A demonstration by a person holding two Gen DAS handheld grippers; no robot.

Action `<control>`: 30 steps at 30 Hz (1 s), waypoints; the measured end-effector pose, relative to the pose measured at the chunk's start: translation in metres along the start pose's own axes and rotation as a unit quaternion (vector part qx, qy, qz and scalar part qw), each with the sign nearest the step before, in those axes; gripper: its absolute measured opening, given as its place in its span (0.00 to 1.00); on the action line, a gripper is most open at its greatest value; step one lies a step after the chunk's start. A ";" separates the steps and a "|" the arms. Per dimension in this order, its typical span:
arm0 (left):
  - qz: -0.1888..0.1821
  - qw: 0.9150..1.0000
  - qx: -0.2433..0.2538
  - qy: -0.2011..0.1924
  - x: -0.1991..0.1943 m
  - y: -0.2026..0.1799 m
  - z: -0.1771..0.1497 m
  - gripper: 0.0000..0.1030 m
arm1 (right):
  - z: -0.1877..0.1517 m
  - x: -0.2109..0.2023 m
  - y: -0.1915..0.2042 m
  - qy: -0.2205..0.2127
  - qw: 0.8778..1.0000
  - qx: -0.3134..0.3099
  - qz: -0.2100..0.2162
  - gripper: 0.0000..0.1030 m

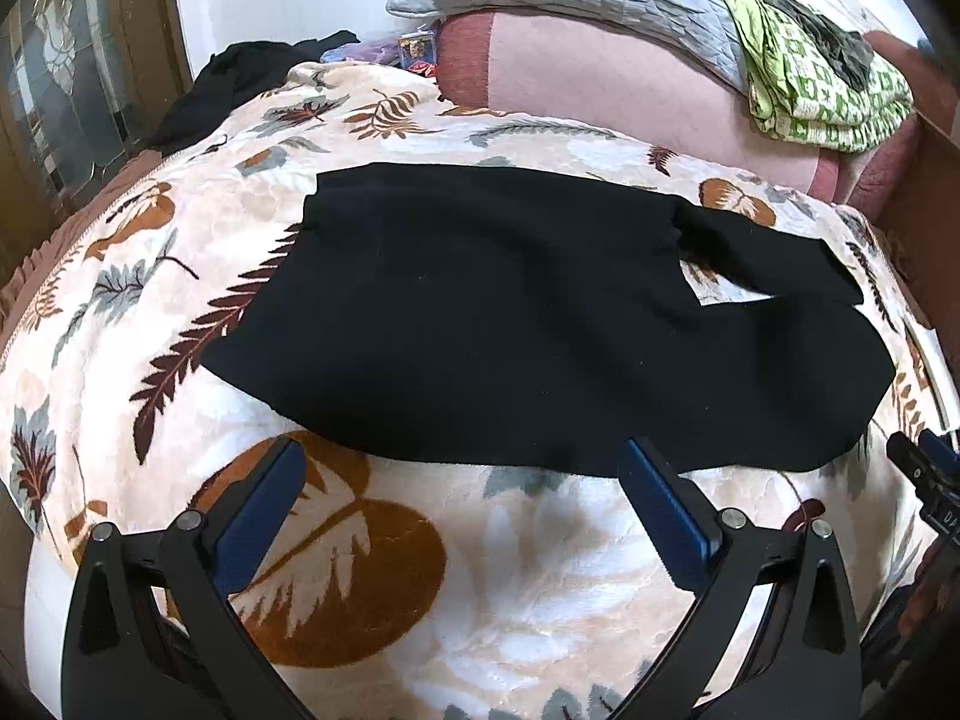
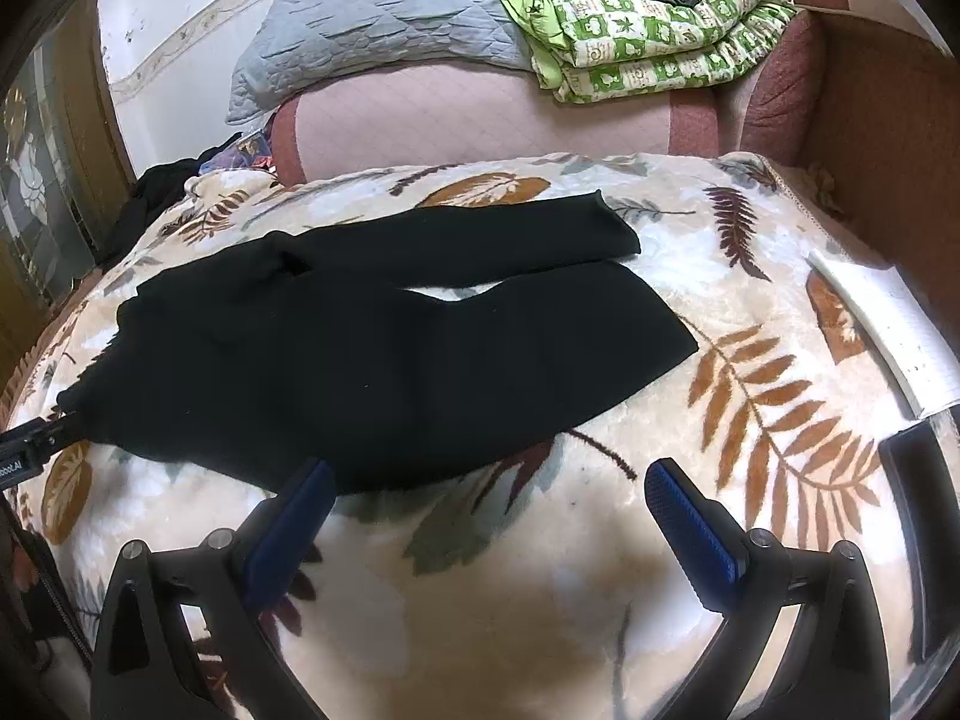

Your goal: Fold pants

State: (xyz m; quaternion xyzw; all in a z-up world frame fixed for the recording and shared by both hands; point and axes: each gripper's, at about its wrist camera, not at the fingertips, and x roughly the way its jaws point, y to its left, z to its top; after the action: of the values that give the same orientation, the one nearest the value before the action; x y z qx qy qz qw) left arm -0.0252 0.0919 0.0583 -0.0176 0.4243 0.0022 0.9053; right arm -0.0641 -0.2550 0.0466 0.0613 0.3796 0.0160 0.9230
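Our left gripper [image 1: 462,468] and right gripper [image 2: 489,489] gape wide, empty; the black pants [image 1: 510,324] lie flat just ahead (legs rightward). We should pinch both near-edge layers evenly.

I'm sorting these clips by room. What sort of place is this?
Most likely a bedroom: black pants lie on a bed under a leaf-print blanket, with a grey quilted pillow and a folded green quilt stacked behind.
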 end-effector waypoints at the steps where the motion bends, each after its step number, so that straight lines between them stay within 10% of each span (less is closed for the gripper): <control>1: -0.002 1.000 -0.002 0.003 0.001 0.001 0.000 1.00 | 0.000 0.001 -0.002 0.000 1.000 0.001 -0.001 1.00; 26: -0.043 0.986 -0.156 0.052 0.071 0.055 0.025 1.00 | 0.030 0.069 -0.085 -0.005 0.986 0.165 0.024 0.94; 29: -0.035 0.988 -0.141 0.046 0.075 0.049 0.029 0.96 | 0.040 0.079 -0.079 -0.006 0.990 0.143 -0.010 0.33; 30: -0.030 0.990 -0.134 0.042 0.076 0.048 0.031 0.75 | 0.042 0.081 -0.081 -0.002 0.990 0.143 -0.006 0.10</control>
State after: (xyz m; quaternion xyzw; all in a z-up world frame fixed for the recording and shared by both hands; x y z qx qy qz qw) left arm 0.0459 0.1398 0.0183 -0.1514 0.4574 0.0306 0.8757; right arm 0.0213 -0.3331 0.0097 0.1906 0.3761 -0.0444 0.9057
